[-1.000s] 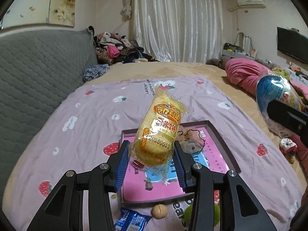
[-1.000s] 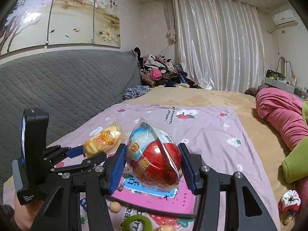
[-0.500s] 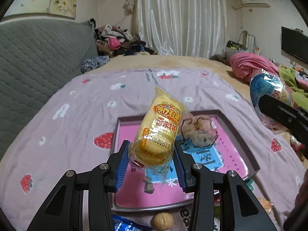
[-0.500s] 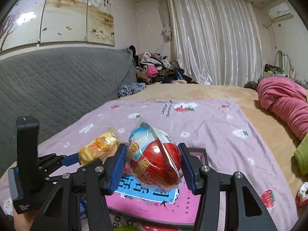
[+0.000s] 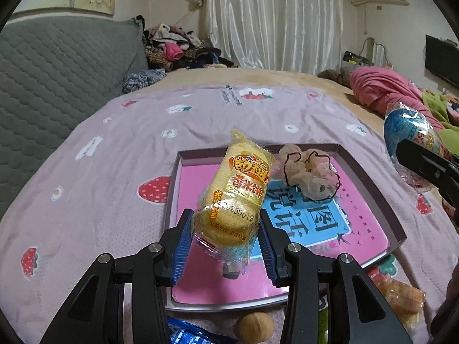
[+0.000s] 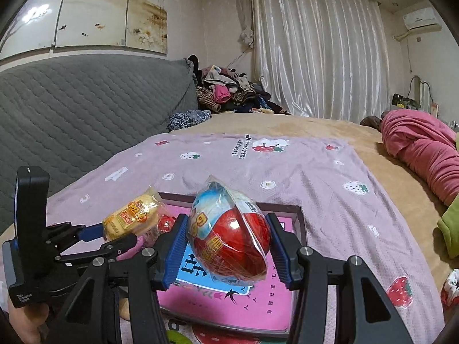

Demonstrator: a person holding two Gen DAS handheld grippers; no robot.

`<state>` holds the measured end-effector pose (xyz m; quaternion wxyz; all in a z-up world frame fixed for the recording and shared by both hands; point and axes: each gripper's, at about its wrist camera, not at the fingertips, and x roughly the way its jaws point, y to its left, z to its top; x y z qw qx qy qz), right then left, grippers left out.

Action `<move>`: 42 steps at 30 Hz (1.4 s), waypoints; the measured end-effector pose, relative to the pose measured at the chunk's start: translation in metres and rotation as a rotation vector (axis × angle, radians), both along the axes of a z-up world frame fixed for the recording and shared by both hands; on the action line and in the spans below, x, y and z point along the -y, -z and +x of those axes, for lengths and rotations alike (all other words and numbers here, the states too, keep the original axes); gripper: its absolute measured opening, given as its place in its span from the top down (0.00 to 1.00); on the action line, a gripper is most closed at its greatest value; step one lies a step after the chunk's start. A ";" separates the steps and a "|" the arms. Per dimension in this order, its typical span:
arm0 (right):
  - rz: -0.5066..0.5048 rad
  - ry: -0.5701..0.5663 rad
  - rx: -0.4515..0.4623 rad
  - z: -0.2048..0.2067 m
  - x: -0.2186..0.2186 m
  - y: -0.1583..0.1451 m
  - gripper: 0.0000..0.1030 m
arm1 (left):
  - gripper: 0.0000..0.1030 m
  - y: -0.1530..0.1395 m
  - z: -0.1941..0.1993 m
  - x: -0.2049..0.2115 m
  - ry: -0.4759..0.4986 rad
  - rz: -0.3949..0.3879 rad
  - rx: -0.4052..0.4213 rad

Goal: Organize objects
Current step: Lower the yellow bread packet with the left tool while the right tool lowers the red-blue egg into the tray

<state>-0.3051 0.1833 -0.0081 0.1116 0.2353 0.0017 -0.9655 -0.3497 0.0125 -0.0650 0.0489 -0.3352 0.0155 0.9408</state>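
The left gripper (image 5: pixel 225 243) had its blue pads clamped on the lower end of a yellow rice cracker packet (image 5: pixel 239 192), held at frame centre above the pink-lined tray (image 5: pixel 398 229). The right gripper (image 6: pixel 226 252), fingers set wider, gripped a wrapped red-and-blue toy egg (image 6: pixel 229 238) at lower centre, over the same tray's near right part.
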 end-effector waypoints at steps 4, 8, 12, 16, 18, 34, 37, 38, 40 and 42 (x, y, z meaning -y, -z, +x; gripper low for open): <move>0.005 -0.002 0.014 -0.004 0.002 0.004 0.48 | 0.56 0.003 -0.001 0.001 0.004 0.003 0.018; 0.020 -0.001 0.046 -0.011 0.005 0.014 0.48 | 0.56 0.009 -0.005 0.003 0.004 0.018 0.041; 0.031 0.005 0.076 -0.017 0.007 0.024 0.48 | 0.56 0.016 -0.010 0.007 0.001 0.031 0.073; 0.029 0.003 0.126 -0.029 0.003 0.039 0.48 | 0.56 0.023 -0.013 0.008 0.011 0.053 0.096; 0.025 0.007 0.147 -0.033 0.000 0.044 0.48 | 0.56 0.025 -0.013 0.007 0.011 0.049 0.100; 0.058 0.007 0.259 -0.052 -0.004 0.070 0.48 | 0.56 0.048 -0.025 0.005 0.025 0.059 0.191; 0.076 0.004 0.285 -0.055 -0.002 0.074 0.48 | 0.56 0.053 -0.026 0.005 0.021 0.055 0.206; 0.087 0.002 0.305 -0.057 0.000 0.077 0.48 | 0.56 0.054 -0.027 0.005 0.021 0.055 0.209; 0.095 0.003 0.326 -0.060 0.001 0.081 0.48 | 0.56 0.055 -0.027 0.006 0.017 0.054 0.213; 0.091 0.009 0.346 -0.064 0.000 0.085 0.48 | 0.56 0.056 -0.028 0.006 0.015 0.056 0.214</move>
